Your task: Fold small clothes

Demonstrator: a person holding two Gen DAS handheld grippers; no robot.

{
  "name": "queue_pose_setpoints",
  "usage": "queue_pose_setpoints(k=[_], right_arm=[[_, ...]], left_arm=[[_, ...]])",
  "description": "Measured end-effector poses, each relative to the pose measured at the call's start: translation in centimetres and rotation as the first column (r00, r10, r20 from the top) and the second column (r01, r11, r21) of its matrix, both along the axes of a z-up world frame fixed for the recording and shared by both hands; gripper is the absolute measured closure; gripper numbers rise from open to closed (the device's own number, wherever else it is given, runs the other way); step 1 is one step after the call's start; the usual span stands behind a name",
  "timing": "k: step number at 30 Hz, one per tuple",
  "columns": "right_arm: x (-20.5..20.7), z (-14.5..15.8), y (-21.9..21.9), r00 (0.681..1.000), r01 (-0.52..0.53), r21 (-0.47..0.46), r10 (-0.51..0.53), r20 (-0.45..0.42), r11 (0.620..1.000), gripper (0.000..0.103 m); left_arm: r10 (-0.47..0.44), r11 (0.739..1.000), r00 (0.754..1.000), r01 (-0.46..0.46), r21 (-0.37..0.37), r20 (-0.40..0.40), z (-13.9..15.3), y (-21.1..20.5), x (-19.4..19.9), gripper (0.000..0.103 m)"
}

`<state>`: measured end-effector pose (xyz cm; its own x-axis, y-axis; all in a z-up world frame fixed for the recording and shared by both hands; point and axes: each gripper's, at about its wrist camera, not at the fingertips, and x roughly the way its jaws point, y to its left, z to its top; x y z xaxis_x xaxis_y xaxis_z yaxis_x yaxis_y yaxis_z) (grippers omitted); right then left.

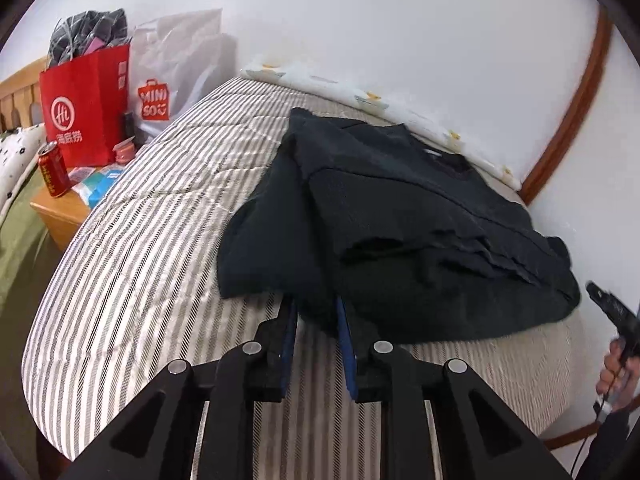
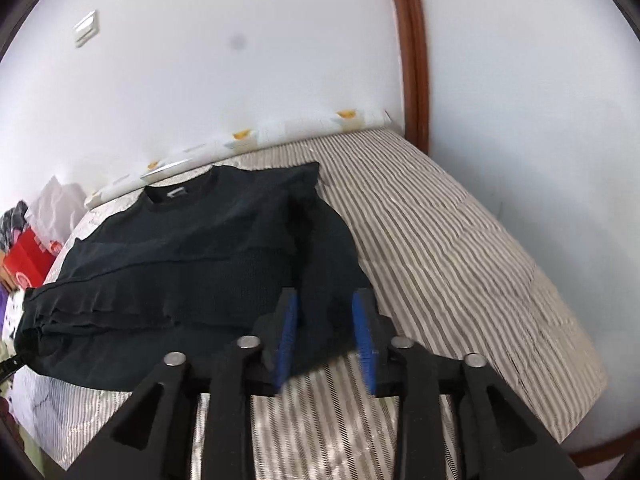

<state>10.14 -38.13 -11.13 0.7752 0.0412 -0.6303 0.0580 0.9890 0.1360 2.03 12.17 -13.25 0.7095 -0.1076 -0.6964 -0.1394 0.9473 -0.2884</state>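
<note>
Dark navy knitted sweater (image 1: 400, 216), partly folded with both sleeves turned in over the body, lying flat on the bed with the grey-and-white striped quilted cover (image 1: 132, 264), collar toward the white wall and hem toward the cameras. Left tongs (image 1: 316, 312) at the near hem of the sweater, black arms with blue pads (image 1: 289, 332) parted a little, a fold of dark knit lying between them, pads not visibly pressing on it. Right tongs (image 2: 326, 320) at the opposite near corner of the hem, blue pads (image 2: 289, 324) standing clearly apart, dark cloth draped between them, likewise released rather than clenched. In the left wrist view, at the right edge, a hand (image 1: 614, 372) around the black handle of the other tool. Along the wall behind the sweater, a white pillow with small yellow prints (image 1: 360, 92). Beyond the far end of the bed, a light wooden bedside stand (image 1: 60, 208) carrying a red paper shopping bag with white logo (image 1: 86, 112), a white paper bag with red print (image 1: 168, 68), a red drink can (image 1: 52, 168) and small blue packets (image 1: 100, 184). Reddish-brown wooden trim (image 2: 412, 48) running up the wall by the foot of the bed.
</note>
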Motion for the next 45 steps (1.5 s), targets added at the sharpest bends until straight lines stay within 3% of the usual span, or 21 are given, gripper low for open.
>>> queue_pose_setpoints(k=[6,8,11,17,23,32,41,45], right_arm=[[0.9,-0.5,4.5,0.99,-0.137,-0.018,0.136,-0.031,0.99,0.069],[1.4,-1.5,6.2,0.982,-0.182,-0.039,0.179,-0.055,0.983,0.082],[2.0,-3.0,7.9,0.968,-0.235,-0.05,0.229,-0.104,0.971,0.089],[2.6,-5.2,8.8,0.964,-0.243,-0.084,0.231,-0.131,0.966,0.09],[2.9,-5.2,8.8,0.96,-0.254,-0.094,0.239,-0.143,0.963,0.09],[4.8,-4.9,8.9,0.972,-0.204,-0.043,0.197,-0.127,0.978,0.09],[8.7,-2.7,8.2,0.982,-0.169,0.061,0.173,-0.077,0.984,0.09],[10.6,-1.9,8.0,0.984,-0.164,0.076,0.169,-0.062,0.983,0.089]], left_arm=[[-0.041,0.999,0.995,0.041,0.008,0.088,1.8,-1.2,-1.6,0.084],[-0.059,0.998,0.993,0.057,0.021,0.105,2.5,-1.5,-1.5,0.079],[-0.076,0.997,0.991,0.076,0.011,0.107,2.5,-1.8,-0.6,0.078],[-0.105,0.994,0.993,0.105,-0.006,0.054,1.0,-2.3,2.1,0.078],[-0.136,0.991,0.99,0.135,-0.007,-0.036,-0.8,-3.3,5.1,0.078],[-0.119,0.992,0.993,0.119,0.046,-0.003,0.1,-4.2,7.8,0.078],[-0.051,0.998,0.997,0.048,0.043,0.058,2.7,-1.6,9.7,0.078],[-0.029,1.0,0.999,0.029,0.006,0.043,2.8,-0.5,11.6,0.078]])
